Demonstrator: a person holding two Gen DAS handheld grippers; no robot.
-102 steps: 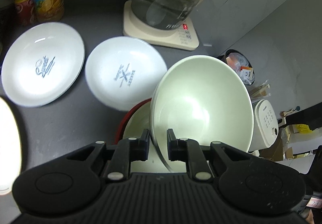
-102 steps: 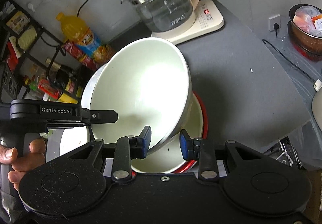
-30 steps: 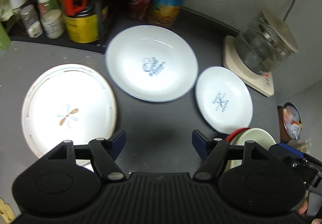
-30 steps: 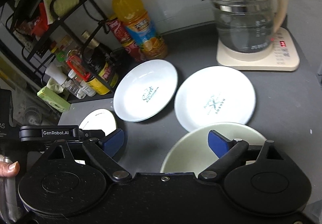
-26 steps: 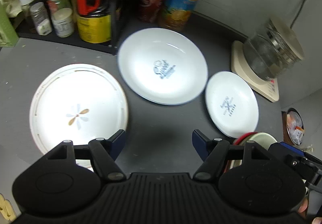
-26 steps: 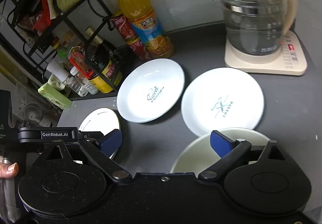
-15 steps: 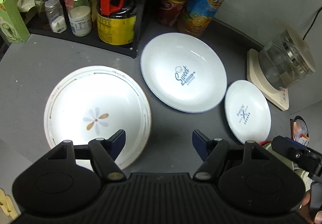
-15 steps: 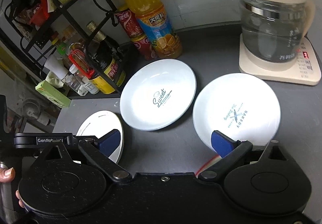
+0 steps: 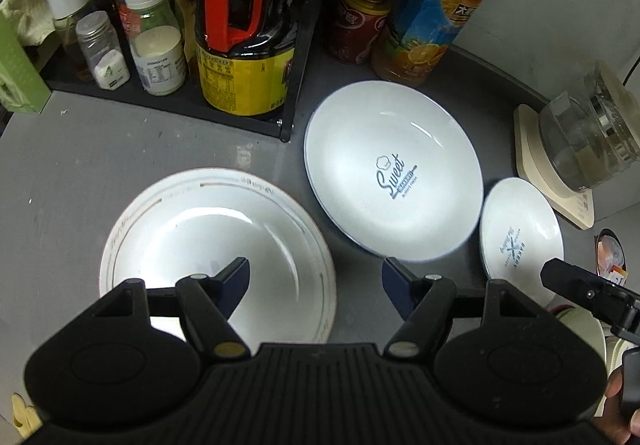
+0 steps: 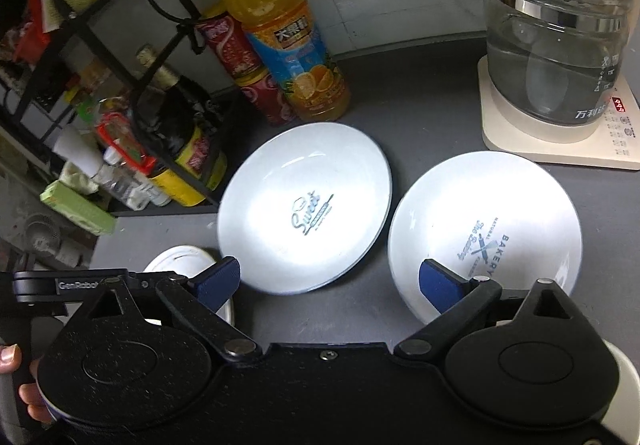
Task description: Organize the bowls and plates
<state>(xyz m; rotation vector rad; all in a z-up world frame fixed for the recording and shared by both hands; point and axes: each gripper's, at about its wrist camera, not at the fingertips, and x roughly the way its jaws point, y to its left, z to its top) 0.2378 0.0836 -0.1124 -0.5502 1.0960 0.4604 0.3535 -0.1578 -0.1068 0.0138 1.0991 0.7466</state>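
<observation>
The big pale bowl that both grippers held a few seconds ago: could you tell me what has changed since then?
Both grippers let the bowl go onto the red-rimmed bowl and opened. The left gripper and right gripper have since swung left, away from it, and hang open and empty over the plates. The Sweet plate, Bakery plate and flower plate have not moved.

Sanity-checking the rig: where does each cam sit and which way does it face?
Left wrist: on the left tongs, angled steeply down at the flower plate; its open jaws show, the right tongs' tip at the right edge.
Right wrist: on the right tongs, angled down at the Sweet plate and Bakery plate; open jaws, the left tongs and fingertips at left.
Shared: all three plates, juice bottle, kettle.
</observation>
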